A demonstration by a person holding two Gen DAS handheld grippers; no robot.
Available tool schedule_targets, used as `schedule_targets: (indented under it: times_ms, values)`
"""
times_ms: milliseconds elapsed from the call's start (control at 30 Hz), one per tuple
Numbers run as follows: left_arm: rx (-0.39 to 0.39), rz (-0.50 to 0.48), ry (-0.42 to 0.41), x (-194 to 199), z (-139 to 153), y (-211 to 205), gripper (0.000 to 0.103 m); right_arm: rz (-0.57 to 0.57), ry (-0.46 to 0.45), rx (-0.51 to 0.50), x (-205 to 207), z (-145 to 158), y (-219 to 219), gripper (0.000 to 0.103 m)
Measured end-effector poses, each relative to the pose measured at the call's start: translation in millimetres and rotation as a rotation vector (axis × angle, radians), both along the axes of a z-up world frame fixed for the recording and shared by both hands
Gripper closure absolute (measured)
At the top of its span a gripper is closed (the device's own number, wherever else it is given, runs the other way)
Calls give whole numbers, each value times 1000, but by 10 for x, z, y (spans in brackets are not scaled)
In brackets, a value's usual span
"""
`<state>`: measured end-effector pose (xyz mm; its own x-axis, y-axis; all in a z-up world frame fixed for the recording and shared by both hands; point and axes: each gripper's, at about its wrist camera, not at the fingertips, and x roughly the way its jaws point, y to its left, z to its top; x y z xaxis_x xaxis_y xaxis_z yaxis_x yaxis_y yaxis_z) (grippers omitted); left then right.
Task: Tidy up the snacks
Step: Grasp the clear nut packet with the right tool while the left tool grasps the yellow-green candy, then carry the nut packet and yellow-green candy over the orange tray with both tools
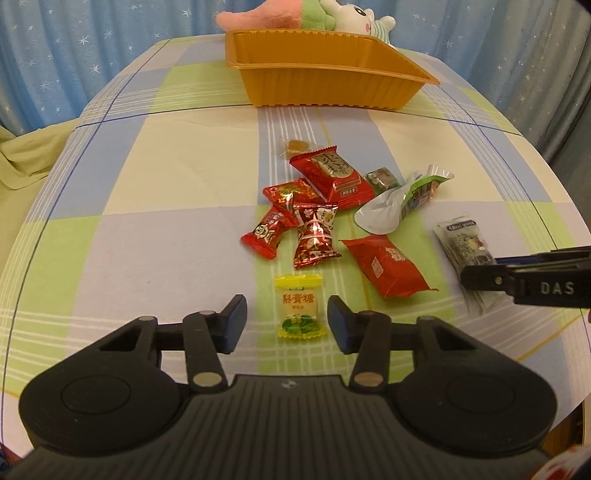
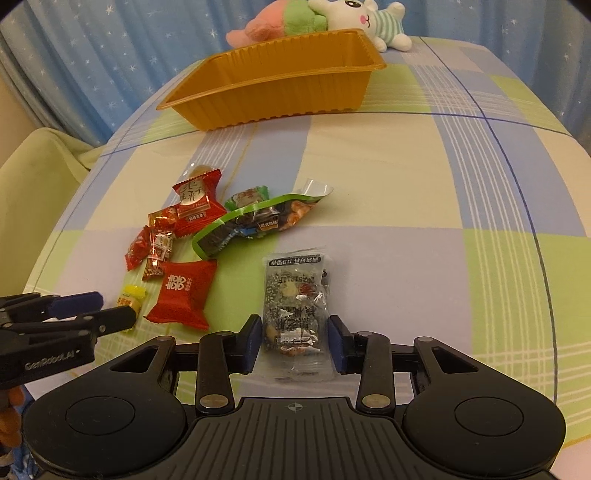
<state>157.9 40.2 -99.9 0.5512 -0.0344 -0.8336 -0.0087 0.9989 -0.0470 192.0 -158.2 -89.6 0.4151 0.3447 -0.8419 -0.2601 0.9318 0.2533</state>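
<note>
A yellow candy [image 1: 300, 312] lies on the checked tablecloth between the open fingers of my left gripper [image 1: 286, 321], which do not touch it. A clear nut-bar packet [image 2: 295, 314] lies between the open fingers of my right gripper [image 2: 294, 341]. Several red snack packets [image 1: 325, 206] and a green-edged pouch [image 1: 406, 199] lie in a loose pile in the middle. An empty orange tray [image 1: 317, 81] stands at the far side. The right gripper shows in the left wrist view [image 1: 480, 278]. The left gripper shows in the right wrist view [image 2: 114, 314].
Plush toys [image 2: 332, 18] lie behind the tray against a blue star curtain [image 2: 110, 55]. A pale green chair [image 2: 33, 166] stands off the table's left edge. A square red packet [image 2: 183, 293] lies between the two grippers.
</note>
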Motion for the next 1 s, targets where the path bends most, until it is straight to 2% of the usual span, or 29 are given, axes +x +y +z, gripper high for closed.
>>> schedule_targets:
  times_ms: [167, 233, 300, 333, 667, 833, 1000]
  values:
    - [-7, -17, 10, 46, -40, -36, 79, 16, 8, 12, 14, 11, -29, 62]
    - [-2, -21, 9, 54, -41, -57, 84, 25, 3, 13, 30, 25, -26, 55]
    - [-3, -20, 9, 57, -40, -71, 84, 31, -9, 14, 46, 44, -20, 46]
    - [-2, -20, 9, 56, -39, -81, 84, 35, -14, 15, 54, 51, -18, 45]
    - [13, 23, 4, 2, 37, -107, 85, 90, -22, 8, 156, 9, 9, 46]
    - [24, 50, -11, -2, 125, -119, 85, 120, -23, 0, 204, -25, 3, 59]
    - [36, 72, -34, 28, 231, -169, 85, 158, -23, 1, 235, -33, -4, 60]
